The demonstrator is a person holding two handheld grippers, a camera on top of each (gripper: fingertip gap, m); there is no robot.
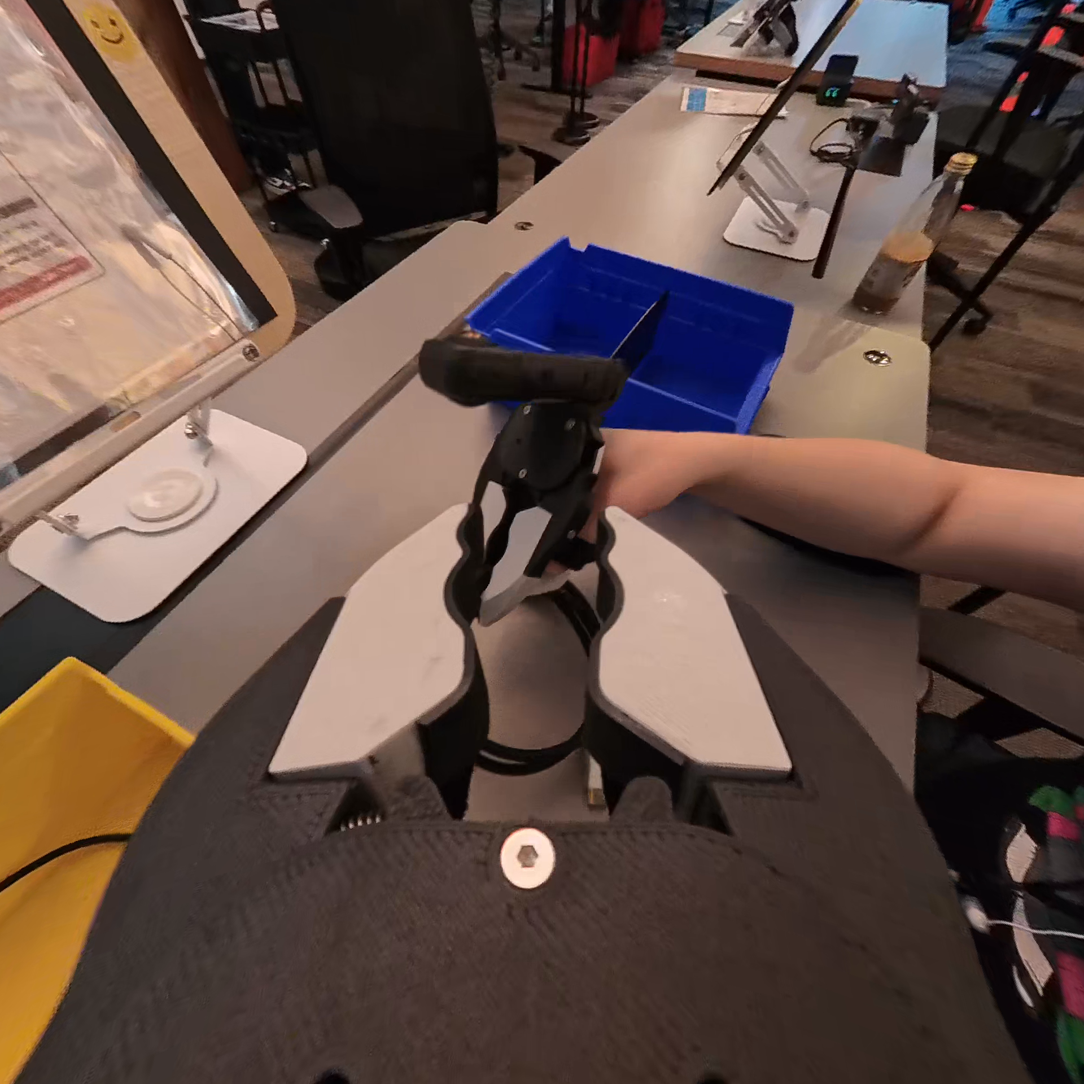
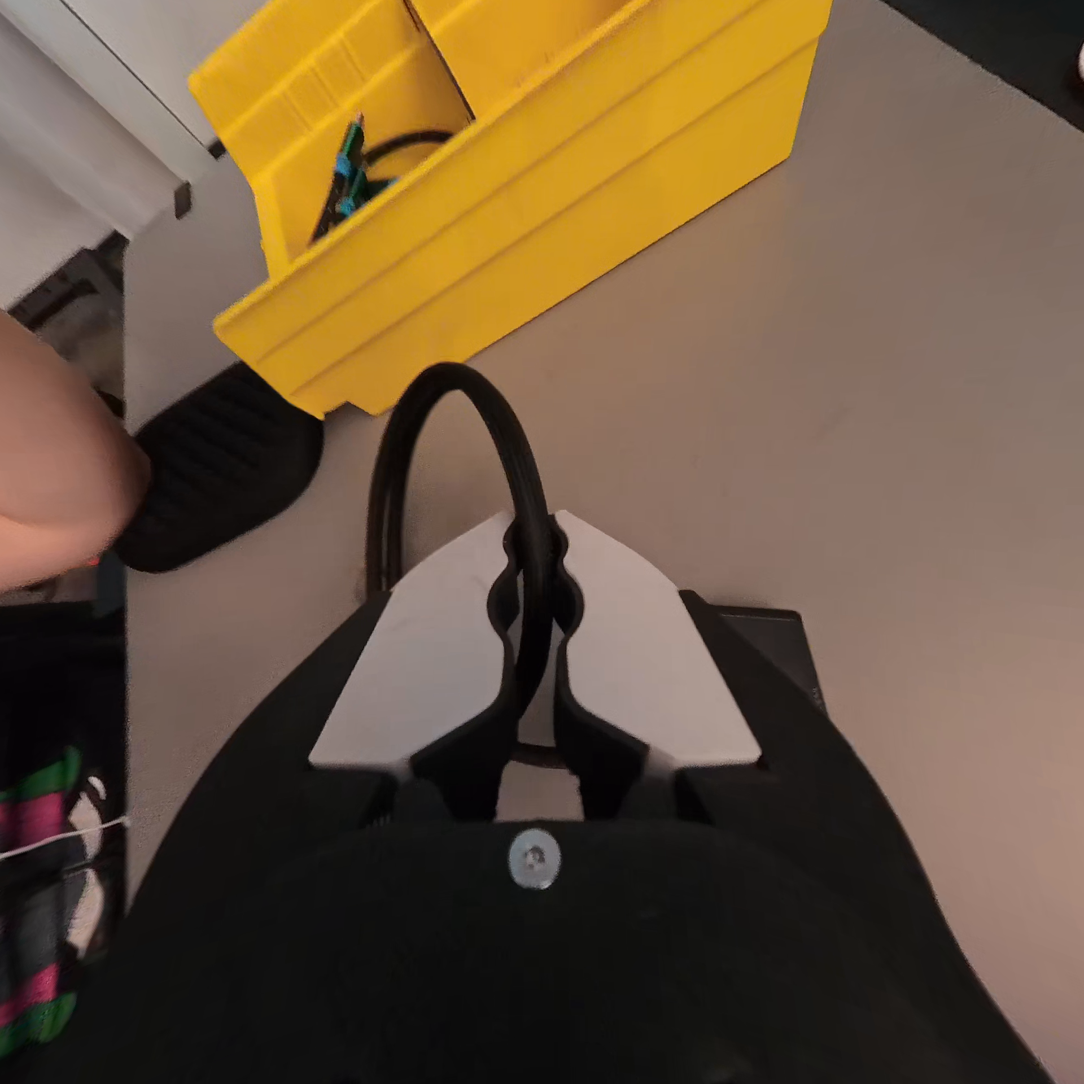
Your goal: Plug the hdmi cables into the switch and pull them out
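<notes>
In the right wrist view my right gripper (image 2: 531, 519) is shut on a black HDMI cable (image 2: 463, 381), which loops up ahead of the fingertips and runs back down on the left. A black box (image 2: 774, 645), apparently the switch, shows partly behind the right finger. In the left wrist view my left gripper (image 1: 537, 513) is open just above the grey table (image 1: 363, 446). The right gripper (image 1: 510, 598) points down between its fingers. Black cable (image 1: 528, 756) lies under the gap, with a small metal plug-like piece (image 1: 595, 783) beside it.
A yellow bin (image 2: 528, 252) holding circuit boards and a cable stands just beyond the loop, and it also shows in the left wrist view (image 1: 70, 780). A blue divided bin (image 1: 674, 328), two stands, a screen and a bottle (image 1: 903, 246) stand farther along the table. A person's forearm (image 1: 821, 498) crosses from the right. My right fingertips sit around 20 cm from my left ones.
</notes>
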